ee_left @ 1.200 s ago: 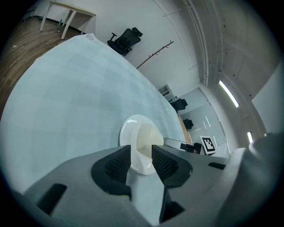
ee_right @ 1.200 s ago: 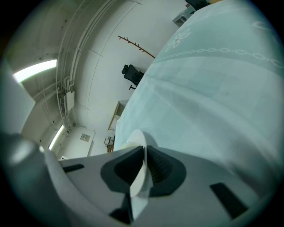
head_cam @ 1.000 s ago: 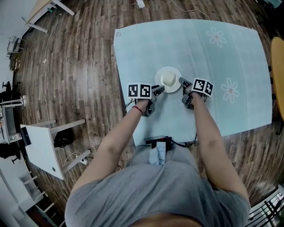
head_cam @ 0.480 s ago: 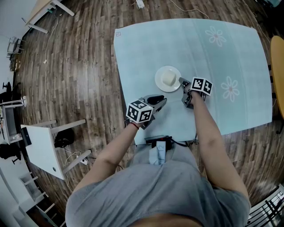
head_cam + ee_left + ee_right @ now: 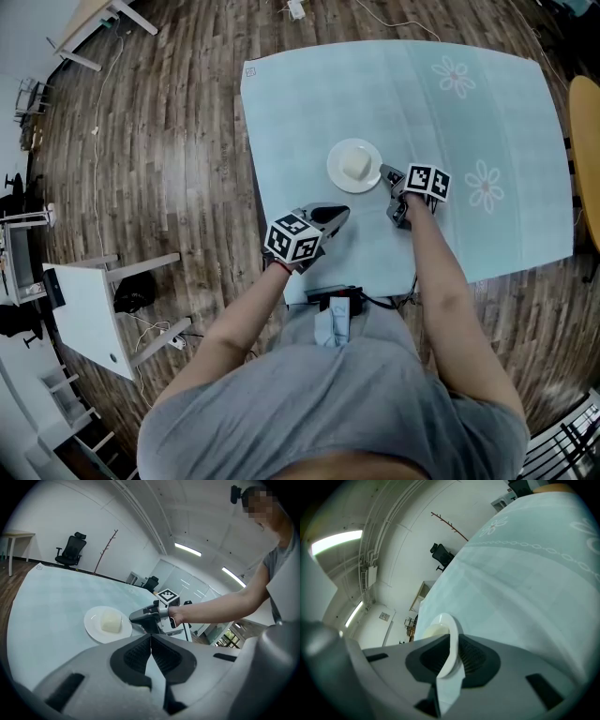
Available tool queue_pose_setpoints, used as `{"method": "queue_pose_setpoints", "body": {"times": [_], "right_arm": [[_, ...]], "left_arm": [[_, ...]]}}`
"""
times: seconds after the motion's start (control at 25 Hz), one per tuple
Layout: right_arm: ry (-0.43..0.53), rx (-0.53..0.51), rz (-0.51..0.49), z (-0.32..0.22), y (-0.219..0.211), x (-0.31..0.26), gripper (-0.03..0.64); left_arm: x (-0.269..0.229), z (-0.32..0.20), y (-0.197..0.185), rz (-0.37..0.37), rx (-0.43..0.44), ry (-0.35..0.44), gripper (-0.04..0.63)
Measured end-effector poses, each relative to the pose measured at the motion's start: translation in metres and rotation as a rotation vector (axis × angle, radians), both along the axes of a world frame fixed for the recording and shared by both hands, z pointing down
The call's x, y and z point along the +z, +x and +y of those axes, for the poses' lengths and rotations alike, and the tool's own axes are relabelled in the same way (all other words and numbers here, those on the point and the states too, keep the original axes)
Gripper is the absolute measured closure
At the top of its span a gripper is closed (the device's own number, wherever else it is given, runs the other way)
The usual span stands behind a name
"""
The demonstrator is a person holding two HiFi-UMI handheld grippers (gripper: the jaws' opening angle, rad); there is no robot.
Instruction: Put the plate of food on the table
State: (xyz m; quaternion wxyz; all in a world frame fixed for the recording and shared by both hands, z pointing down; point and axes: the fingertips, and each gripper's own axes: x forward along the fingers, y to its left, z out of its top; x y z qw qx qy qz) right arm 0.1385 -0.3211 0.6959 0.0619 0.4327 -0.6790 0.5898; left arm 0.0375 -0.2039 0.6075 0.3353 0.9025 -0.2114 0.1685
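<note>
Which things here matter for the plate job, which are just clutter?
Job: plate, on the table, rim clamped by right gripper; food block; left gripper, jaws just closed, empty.
Lying about: white side table; floor cables; office chair.

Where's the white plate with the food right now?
In the head view, the plate sits on the table, left of its centre, its right rim clamped in the right gripper.
</note>
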Motion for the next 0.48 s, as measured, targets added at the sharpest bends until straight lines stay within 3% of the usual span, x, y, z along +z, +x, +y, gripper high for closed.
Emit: {"method": "queue_pose_setpoints", "body": {"times": [0.24, 0.48], "right_arm": [[0.083, -0.117, 0.088, 0.012, -0.008, -0.017, 0.578], [0.233, -0.204, 0.126, 0.029, -0.02, -0.046, 0.578]], "left_arm": [[0.001, 0.008, -0.001, -0.005, 0.018, -0.007, 0.575], [-0.001, 0.013, -0.003, -0.016, 0.035, 0.007, 0.575]]}}
